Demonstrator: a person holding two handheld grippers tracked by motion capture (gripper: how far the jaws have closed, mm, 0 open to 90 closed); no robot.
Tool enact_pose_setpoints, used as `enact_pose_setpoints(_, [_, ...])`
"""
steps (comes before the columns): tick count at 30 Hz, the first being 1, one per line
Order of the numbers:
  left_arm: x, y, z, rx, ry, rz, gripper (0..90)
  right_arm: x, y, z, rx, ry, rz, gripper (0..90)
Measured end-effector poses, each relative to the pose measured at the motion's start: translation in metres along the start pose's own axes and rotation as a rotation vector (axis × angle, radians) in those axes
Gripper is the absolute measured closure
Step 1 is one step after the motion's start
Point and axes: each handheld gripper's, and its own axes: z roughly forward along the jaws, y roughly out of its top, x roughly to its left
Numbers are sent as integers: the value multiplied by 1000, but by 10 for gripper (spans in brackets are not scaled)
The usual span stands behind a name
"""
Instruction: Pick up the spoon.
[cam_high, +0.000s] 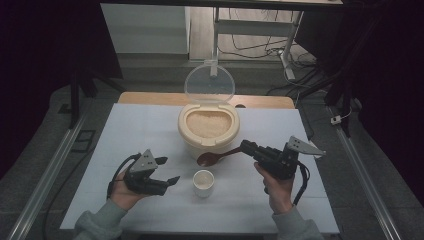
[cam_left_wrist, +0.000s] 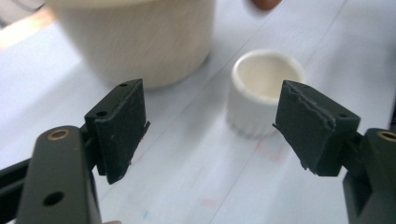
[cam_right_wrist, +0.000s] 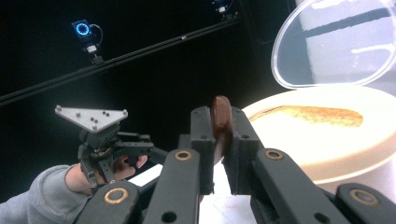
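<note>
A: Status on the right gripper (cam_high: 246, 146)?

B: Clamped on the handle of the brown spoon (cam_high: 214, 157). The bowl end hangs over the table (cam_high: 125, 135), just in front of the rice container (cam_high: 208, 131) and just behind the white cup (cam_high: 203, 182).

A: Container?

B: Rice inside, clear lid (cam_high: 209, 84) standing upright at the back.

A: Left gripper (cam_high: 168, 170)?

B: Released, jaws wide, nothing between them. It sits left of the cup, near it but apart. In the left gripper view the cup shows between the jaws, farther off, not touched.
</note>
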Motion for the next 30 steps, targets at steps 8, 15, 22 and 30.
enact_pose_setpoints(8, [11, -36, -13, 0, 45, -82, 229, -3, 5, -11, -24, -15, -1, 830])
enact_pose_setpoints(15, [23, -62, -22, 2, 60, -161, 214, -2, 10, -17, -44, -28, -20, 831])
enact_pose_setpoints(22, [28, -66, -17, 12, 55, -172, 209, -5, 12, -20, -57, -38, -24, 830])
enact_pose_setpoints(30, [26, -66, -14, 30, 55, -158, 194, -3, 17, -23, -79, -41, -32, 830])
